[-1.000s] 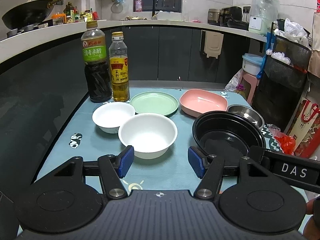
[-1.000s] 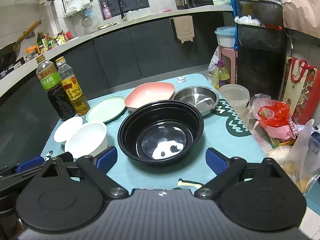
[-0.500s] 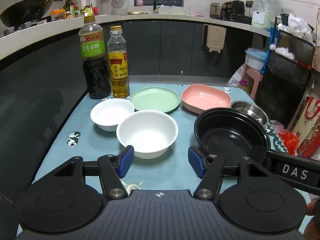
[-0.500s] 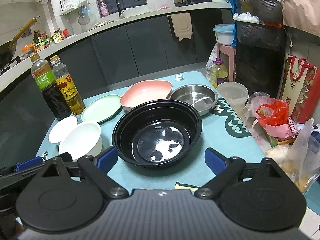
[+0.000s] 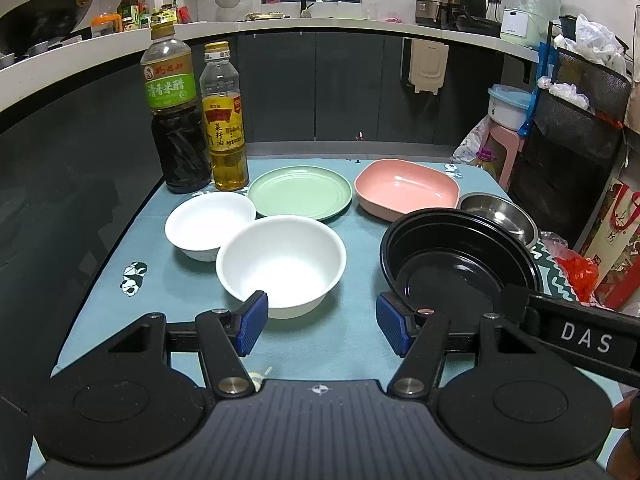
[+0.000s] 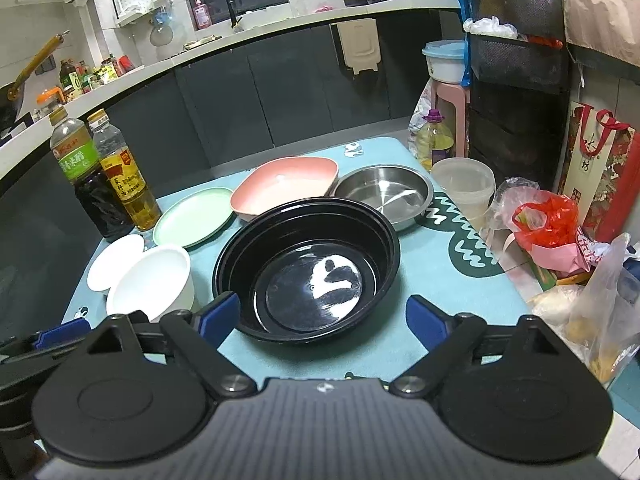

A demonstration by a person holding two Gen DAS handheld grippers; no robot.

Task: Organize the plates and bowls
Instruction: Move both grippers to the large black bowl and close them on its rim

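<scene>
Gaping wide, empty — left claw [image 5: 318, 322] near white bowl [image 5: 281, 265], right claw [image 6: 322, 322] before black bowl [image 6: 307, 270].

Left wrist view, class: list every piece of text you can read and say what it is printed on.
"DAS": white letters on the right gripper, at the lower right edge.
"清香米醋": green label of the dark vinegar bottle.
"菜籽油": yellow label of the oil bottle.
Smaller print on both labels and the red gift bag: too small to read.
</scene>
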